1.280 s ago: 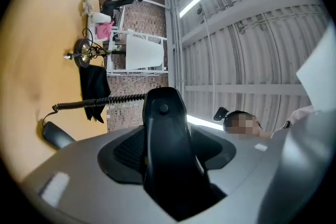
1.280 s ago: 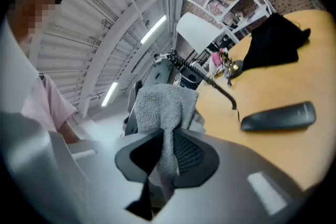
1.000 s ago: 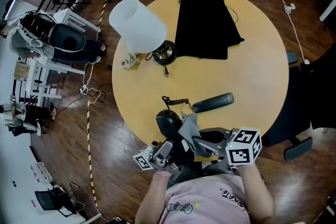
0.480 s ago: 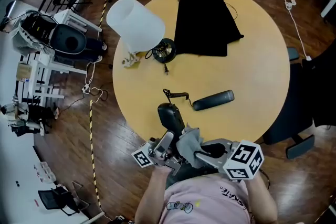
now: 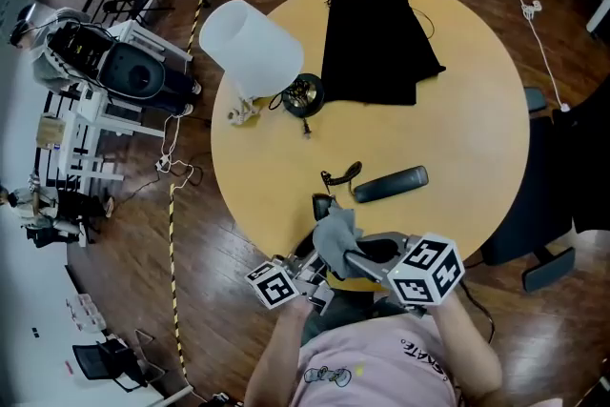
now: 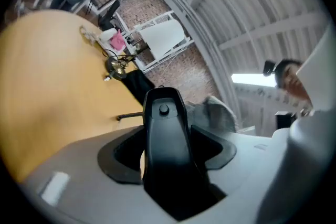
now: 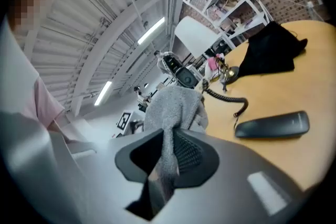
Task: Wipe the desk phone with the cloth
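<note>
The left gripper has its fingers clamped on the black phone base at the near edge of the round counter. I think this keeps the base from sliding while it gets rubbed. The right gripper has its fingers pressed together on the grey cloth, with a soft bunch poking out in front to do the wiping. The bunch sits right by the base and looks like it touches it. The handset lies by itself on the counter, its curly cord trailing back toward the base. It is likely set off the base so the cloth can get at the base.
</note>
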`<state>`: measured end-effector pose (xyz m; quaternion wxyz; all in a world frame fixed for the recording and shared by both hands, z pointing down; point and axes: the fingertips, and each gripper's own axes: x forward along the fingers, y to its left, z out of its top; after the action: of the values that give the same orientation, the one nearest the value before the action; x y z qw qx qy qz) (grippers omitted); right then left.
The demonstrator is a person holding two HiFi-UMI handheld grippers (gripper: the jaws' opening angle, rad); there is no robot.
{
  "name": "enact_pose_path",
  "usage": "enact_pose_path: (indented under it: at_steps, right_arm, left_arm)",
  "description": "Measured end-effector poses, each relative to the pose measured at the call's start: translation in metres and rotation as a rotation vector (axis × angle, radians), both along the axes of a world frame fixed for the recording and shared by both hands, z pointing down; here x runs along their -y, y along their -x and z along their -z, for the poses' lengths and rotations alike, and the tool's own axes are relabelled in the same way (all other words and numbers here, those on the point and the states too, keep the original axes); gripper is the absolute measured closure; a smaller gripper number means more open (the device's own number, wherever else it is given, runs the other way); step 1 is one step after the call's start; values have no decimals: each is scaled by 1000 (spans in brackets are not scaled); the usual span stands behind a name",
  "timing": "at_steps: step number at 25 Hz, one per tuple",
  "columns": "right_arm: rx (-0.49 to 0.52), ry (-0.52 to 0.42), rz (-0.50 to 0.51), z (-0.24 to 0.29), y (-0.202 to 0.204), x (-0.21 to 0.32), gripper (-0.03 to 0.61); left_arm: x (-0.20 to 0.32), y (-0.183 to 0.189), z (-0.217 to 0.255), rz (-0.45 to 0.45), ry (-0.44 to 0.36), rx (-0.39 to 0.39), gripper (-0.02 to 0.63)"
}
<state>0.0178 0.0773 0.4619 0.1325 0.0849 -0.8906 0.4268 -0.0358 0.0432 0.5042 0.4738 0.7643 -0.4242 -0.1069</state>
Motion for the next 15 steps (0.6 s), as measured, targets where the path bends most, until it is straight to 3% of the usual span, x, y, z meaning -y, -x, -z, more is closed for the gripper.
enact_pose_path:
  at_steps: [2,5,6,7,8,10,15]
  right_arm:
    - [-30,33,19,-14,1,-20,520]
    - [-72,63,-7,-29,-9,-29,520]
    - [-95,56,-16,-33,-15,-29,520]
    - [-122,42,-24,-37,-20,-27,520]
    - [-150,27,-34,-41,-26,-23,520]
    - [-200,4,-52,-47,-37,-15,520]
    - [-270,-25,-64,-55,-49,-5,520]
  left_arm:
    - [2,16,-33,-2,99,269,330]
    - [-7,50,-87,-27,315,774,331]
    - [-11,59,-102,-48,376,917,331]
    - [-14,64,-114,-68,424,1013,331]
    - [-15,67,-124,-81,457,1062,330]
    - [-12,64,-135,-89,477,1084,335]
    - [3,48,-141,-88,401,1132,335]
